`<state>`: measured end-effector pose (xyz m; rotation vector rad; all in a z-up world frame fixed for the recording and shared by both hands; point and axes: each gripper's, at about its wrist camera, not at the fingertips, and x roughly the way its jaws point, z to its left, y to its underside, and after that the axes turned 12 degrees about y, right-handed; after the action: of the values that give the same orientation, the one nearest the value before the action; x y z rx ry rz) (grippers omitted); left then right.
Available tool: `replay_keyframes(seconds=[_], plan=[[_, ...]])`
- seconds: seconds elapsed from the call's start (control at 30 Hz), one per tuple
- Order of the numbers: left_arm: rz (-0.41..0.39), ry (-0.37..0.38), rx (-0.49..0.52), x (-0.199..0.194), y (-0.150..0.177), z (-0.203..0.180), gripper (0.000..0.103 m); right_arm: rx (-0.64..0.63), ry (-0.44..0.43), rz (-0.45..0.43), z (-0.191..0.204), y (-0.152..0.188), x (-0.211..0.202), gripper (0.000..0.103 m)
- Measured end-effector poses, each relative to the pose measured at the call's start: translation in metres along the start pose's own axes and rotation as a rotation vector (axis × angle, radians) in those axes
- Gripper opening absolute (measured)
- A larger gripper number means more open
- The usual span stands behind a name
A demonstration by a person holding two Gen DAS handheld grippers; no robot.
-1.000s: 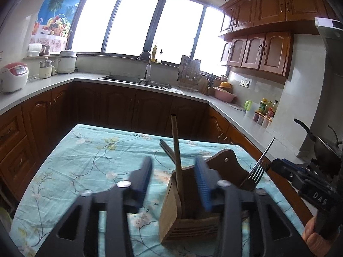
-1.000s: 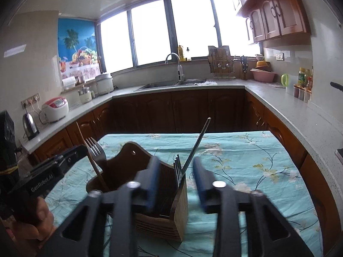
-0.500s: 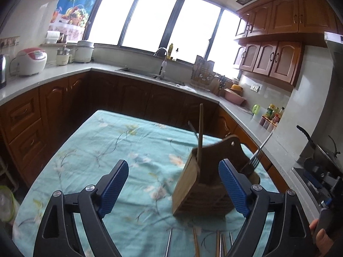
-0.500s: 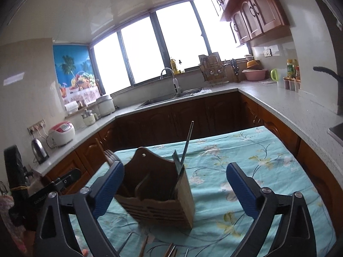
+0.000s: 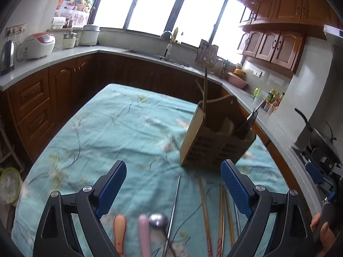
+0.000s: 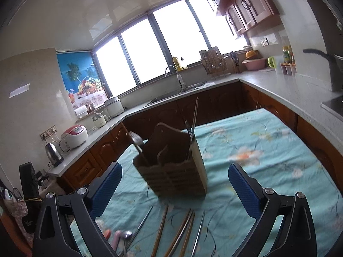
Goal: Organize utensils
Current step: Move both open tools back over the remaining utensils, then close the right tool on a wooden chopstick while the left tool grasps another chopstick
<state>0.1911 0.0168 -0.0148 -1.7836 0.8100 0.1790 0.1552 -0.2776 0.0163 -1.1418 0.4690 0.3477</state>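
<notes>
A wooden utensil holder (image 5: 214, 147) (image 6: 175, 177) stands on the teal flowered tablecloth (image 5: 120, 128). A wooden chopstick (image 5: 205, 90), a metal chopstick (image 6: 195, 111) and a fork (image 5: 249, 120) stand upright in it. Loose wooden chopsticks (image 5: 204, 205) (image 6: 182, 229), a metal chopstick (image 5: 174, 203), a metal spoon (image 5: 158, 220) (image 6: 126, 234), a pink handle (image 5: 144, 231) and an orange handle (image 5: 119, 229) lie on the cloth nearer me. My left gripper (image 5: 172, 167) hangs over these loose pieces, its jaws opening with nothing between them. My right gripper (image 6: 174, 168) is wide open and empty, short of the holder.
Grey counters (image 5: 53, 57) over brown cupboards wrap around the table, with a sink (image 6: 171, 98) at the back. A rice cooker (image 5: 38, 45) and a kettle (image 5: 7, 55) stand on the left, a pan (image 5: 317, 132) on the right. A person's hand (image 5: 319, 224) shows at the right edge.
Both grippers opened off the chopsticks standing in the holder and drew back toward me. The loose utensils on the near cloth came into view.
</notes>
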Motion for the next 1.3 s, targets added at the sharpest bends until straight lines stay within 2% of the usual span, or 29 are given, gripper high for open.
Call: replay_keyframes(seconds=[0.6,0.77,1.0,1.23,1.3], plan=[[0.101,-0.061,-0.01,-0.039,0.031,0.009,0.09,0.032,0.037,0.127,-0.016,0.062,-0.019,0.1],[0.135,-0.09,0.018,-0.034,0.036,0.002,0.089,0.03,0.047,0.158,-0.018,0.077,-0.018,0.1],[0.185,-0.071,0.043,-0.018,0.04,-0.007,0.086,0.015,0.061,0.186,-0.02,0.087,-0.012,0.099],[0.233,-0.062,0.068,0.005,0.034,-0.009,0.078,-0.001,0.075,0.221,-0.022,0.09,0.0,0.09],[0.243,-0.062,0.069,0.012,0.032,-0.009,0.076,0.001,0.08,0.237,-0.023,0.091,0.006,0.082]])
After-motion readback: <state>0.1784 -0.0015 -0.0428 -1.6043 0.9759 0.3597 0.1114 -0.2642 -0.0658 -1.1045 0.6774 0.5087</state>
